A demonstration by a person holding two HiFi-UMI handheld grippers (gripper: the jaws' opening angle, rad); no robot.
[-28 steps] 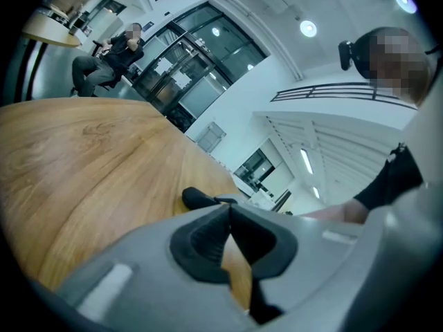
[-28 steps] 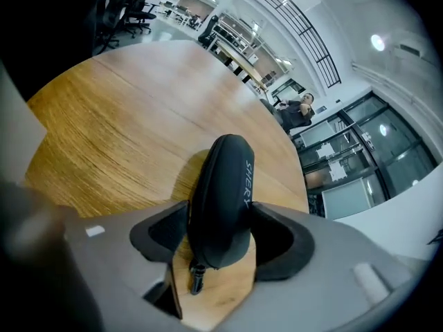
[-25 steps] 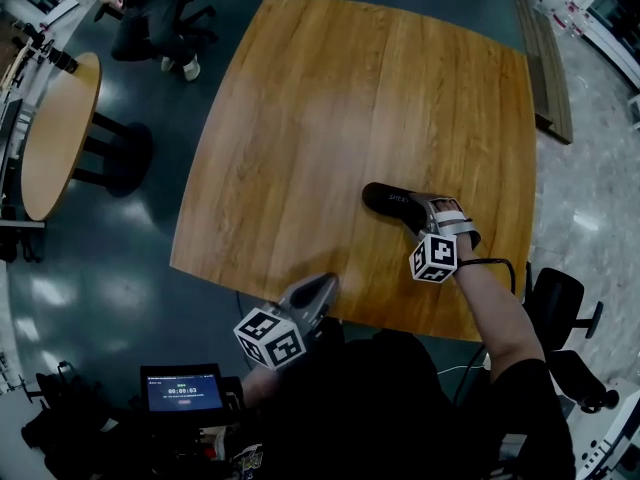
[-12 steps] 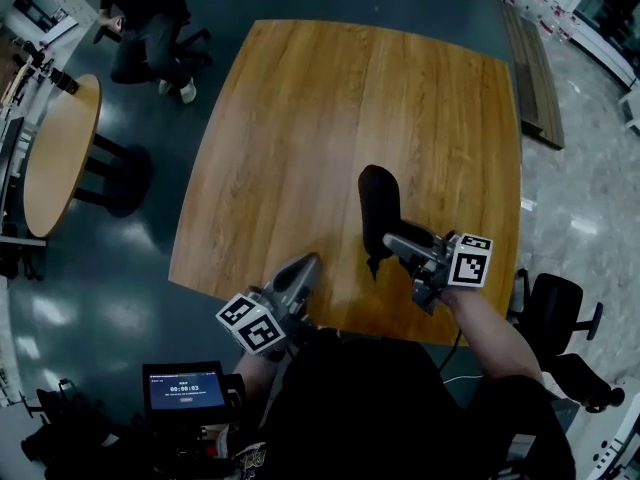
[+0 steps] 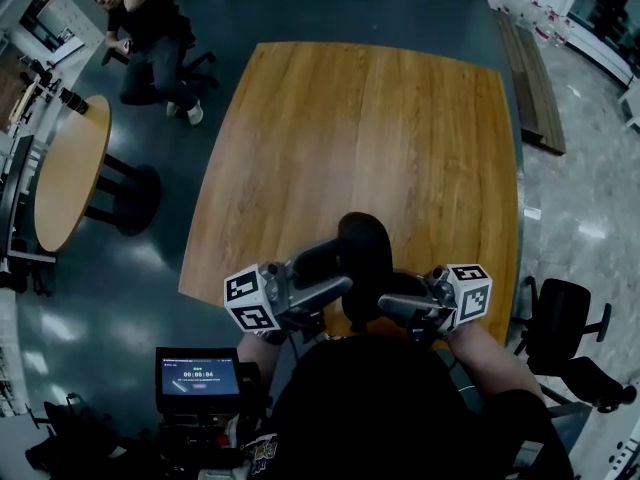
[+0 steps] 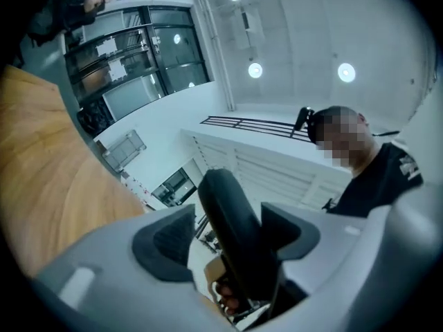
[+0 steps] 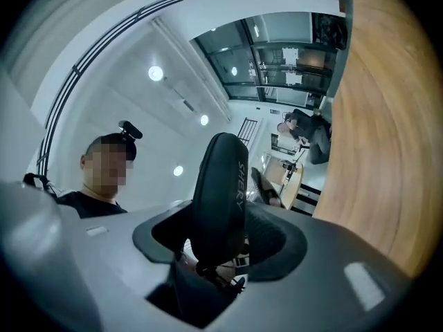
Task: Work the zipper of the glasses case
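You hold the glasses case (image 5: 358, 251) in the air between your two grippers, above the near edge of the wooden counter (image 5: 360, 128) and not touching it. The case is black and stands almost upright. In the right gripper view its side carries white letters that read like "SHERY". The right gripper (image 5: 395, 308) has the case clamped. Its fingers (image 7: 277, 244) have just been closing a little, and both dark pads lie against the case's sides. The left gripper (image 5: 330, 290) comes from the other side. Its fingers (image 6: 166, 244) have just been opening and they stand apart with the case between them. The case leans on one pad, and a clear gap stays before the other pad. Each gripper carries a cube with black and white square markers, the left cube (image 5: 252, 303) and the right cube (image 5: 468, 293). Below your left arm a small screen (image 5: 197, 378) shows a row of digits, too small to read with certainty. Far from the counter a person (image 5: 150, 28) sits near a round table (image 5: 70, 168).
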